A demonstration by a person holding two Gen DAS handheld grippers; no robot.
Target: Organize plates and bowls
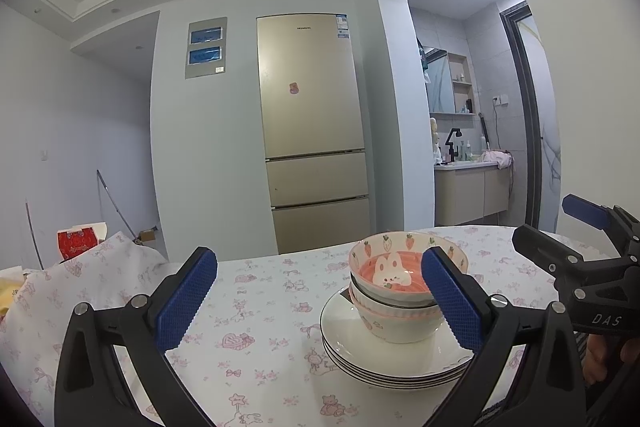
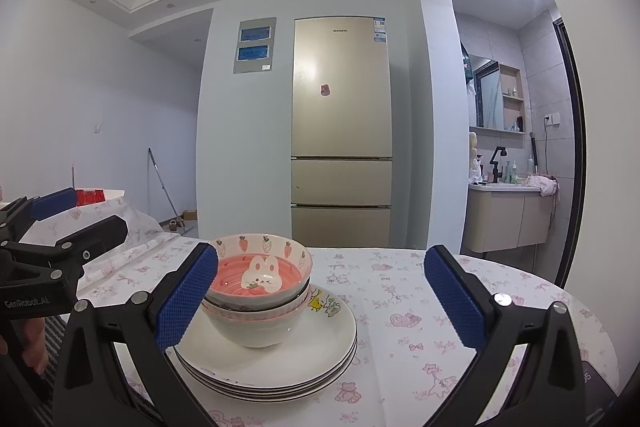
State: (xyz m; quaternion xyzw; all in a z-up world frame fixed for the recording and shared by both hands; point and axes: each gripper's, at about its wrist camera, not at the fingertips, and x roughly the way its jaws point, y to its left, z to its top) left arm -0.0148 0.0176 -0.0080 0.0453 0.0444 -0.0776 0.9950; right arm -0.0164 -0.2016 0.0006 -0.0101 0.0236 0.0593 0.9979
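Observation:
A stack of white plates (image 1: 360, 355) sits on the table with nested bowls on top; the top bowl (image 1: 394, 269) is pink inside with a rabbit and strawberries. The same plates (image 2: 320, 359) and top bowl (image 2: 260, 273) show in the right wrist view. My left gripper (image 1: 320, 301) is open and empty, its right pad just in front of the bowls. My right gripper (image 2: 320, 301) is open and empty, its left pad beside the bowls. Each gripper shows at the edge of the other's view: the right gripper (image 1: 576, 231) and the left gripper (image 2: 80, 215).
The table (image 1: 260, 315) has a white cloth with pink prints. A red box (image 1: 76, 243) stands at the far left. A gold fridge (image 1: 312, 131) stands behind the table, and a washroom vanity (image 1: 472, 187) is at the right.

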